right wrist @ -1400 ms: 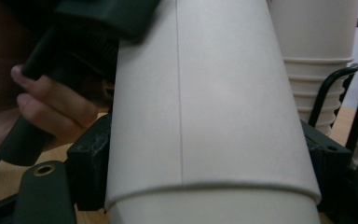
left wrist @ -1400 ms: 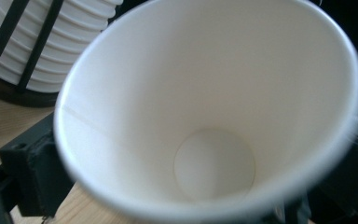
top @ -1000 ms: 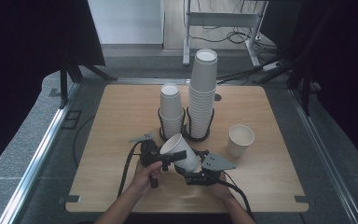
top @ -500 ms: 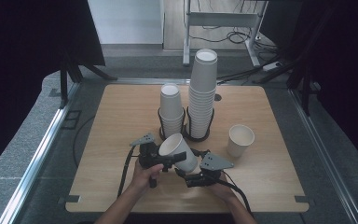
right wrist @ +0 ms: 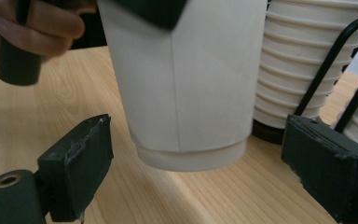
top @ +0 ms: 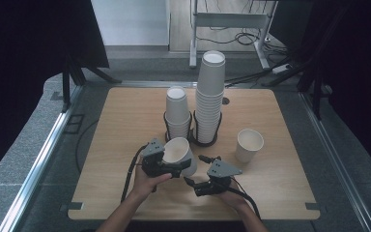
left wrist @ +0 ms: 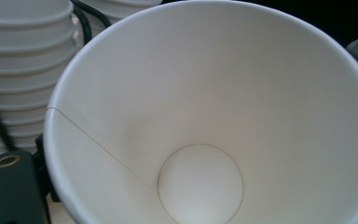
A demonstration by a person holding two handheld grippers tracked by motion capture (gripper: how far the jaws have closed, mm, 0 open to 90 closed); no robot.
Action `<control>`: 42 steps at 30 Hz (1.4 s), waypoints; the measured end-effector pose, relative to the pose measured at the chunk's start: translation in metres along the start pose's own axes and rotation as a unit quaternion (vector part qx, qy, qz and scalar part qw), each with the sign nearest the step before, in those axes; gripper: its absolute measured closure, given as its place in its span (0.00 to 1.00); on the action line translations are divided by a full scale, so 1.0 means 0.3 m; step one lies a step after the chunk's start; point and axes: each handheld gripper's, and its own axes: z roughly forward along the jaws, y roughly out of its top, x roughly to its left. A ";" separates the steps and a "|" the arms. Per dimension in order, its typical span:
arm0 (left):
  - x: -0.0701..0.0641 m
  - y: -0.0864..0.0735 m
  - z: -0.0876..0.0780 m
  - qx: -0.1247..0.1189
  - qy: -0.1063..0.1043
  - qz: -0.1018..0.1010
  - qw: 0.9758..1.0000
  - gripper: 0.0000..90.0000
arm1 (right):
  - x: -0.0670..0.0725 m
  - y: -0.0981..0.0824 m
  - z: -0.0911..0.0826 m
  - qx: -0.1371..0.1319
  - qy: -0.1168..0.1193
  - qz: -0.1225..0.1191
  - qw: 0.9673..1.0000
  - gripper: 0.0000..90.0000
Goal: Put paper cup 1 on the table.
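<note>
My left fingers hold the paper cup by its wall, clamped narrow on it, near the middle of the surface's front half. The cup is tilted with its mouth toward me and its base lifted just clear of the wood; in the left gripper view its white interior faces the camera, so I judge the hold is meant to keep it apart from the stacks and ready to set down.

My right fingers stand wide, one on each side of the cup's base without touching it. They have just been opening, and the cup sits between them unpressed. I judge this a handover: the right has let go so that the left alone carries the cup.

Behind the cup, toward the middle of the surface, a short stack of cups and a tall stack of cups stand upright in black wire holders, side by side. A single cup stands upright toward the right edge, well apart from the stacks.

The surface is pale wood with rounded corners. Grey floor surrounds it, a metal rail runs along the left edge, dark screens stand at either side, and cables lie on the floor beyond the far edge.
</note>
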 end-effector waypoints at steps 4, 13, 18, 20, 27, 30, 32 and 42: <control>-0.033 0.003 0.011 0.031 0.030 0.032 0.999 0.14 | 0.007 0.003 0.000 0.004 -0.007 -0.008 1.000 0.11; -0.102 -0.007 0.048 0.084 0.079 0.125 0.985 0.13 | 0.031 0.012 0.023 0.021 -0.011 -0.024 0.999 0.12; -0.119 -0.008 0.053 0.094 0.069 0.140 0.983 0.13 | 0.044 0.014 0.036 0.021 -0.009 -0.025 0.999 0.14; -0.119 -0.010 0.056 0.101 0.067 0.143 0.982 0.13 | 0.046 0.015 0.037 0.022 -0.007 -0.027 0.999 0.15; -0.121 -0.016 0.065 0.109 0.062 0.149 0.981 0.12 | 0.046 0.010 0.043 0.025 0.001 -0.025 0.999 0.19; -0.117 -0.017 0.060 0.098 0.051 0.144 0.983 0.11 | 0.043 0.011 0.039 0.022 0.009 -0.020 1.000 0.20; -0.117 -0.012 0.056 0.089 0.033 0.134 0.986 0.06 | 0.040 0.011 0.036 0.022 0.007 -0.020 1.000 0.21; -0.125 0.010 0.005 0.068 0.020 0.104 0.992 0.00 | 0.023 -0.007 0.024 0.018 -0.015 -0.008 1.000 0.21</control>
